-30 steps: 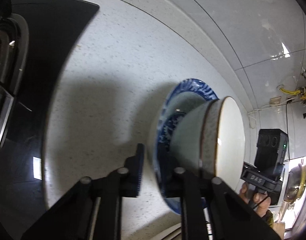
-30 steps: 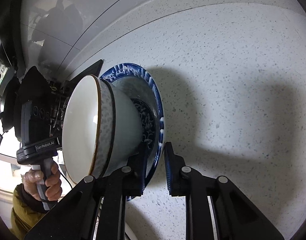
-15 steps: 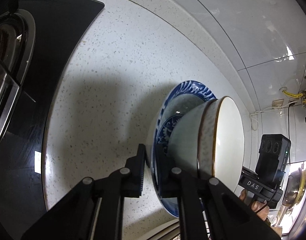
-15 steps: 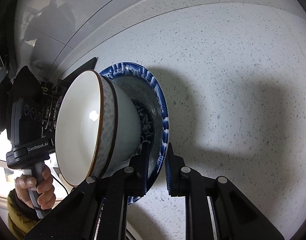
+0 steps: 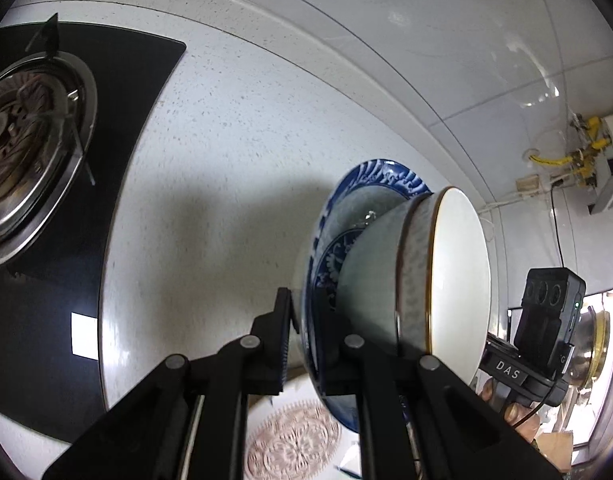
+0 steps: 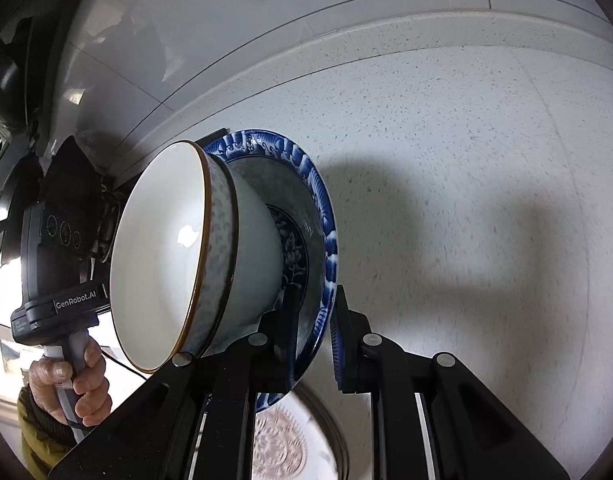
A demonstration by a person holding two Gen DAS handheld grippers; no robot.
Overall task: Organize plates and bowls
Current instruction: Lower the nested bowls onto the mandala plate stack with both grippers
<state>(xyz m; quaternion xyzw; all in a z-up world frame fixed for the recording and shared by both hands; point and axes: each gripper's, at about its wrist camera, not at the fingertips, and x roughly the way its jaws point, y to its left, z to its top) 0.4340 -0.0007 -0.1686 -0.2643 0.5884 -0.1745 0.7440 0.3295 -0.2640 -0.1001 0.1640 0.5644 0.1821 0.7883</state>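
Blue plate (image 5: 380, 178): round glazed ceramic, wave-patterned blue rim, dark floral centre; held on edge above the counter between both grippers.
Bowl (image 5: 458, 280): smooth white inside, thin brown-gold lip, speckled grey band outside, pale celadon lower wall; sits in the plate's well.
Left gripper (image 5: 306, 336): black, ribbed pads, clenched on the plate's rim, one finger behind the plate and one on its face by the bowl's foot.
Right gripper (image 6: 314, 320): black, also clamped on the rim at the opposite edge.
Hand (image 6: 72, 386): wraps the left tool's grey handle; mustard sleeve below.
Counter (image 6: 466, 140): pale speckled stone, matte, with a raised back lip against glossy white tiles.
Stove (image 5: 30, 152): black glass top, round steel burner ring.
Patterned plate (image 5: 292, 438): white with a pinkish lace-like medallion, lying flat on the counter beneath the lifted one.
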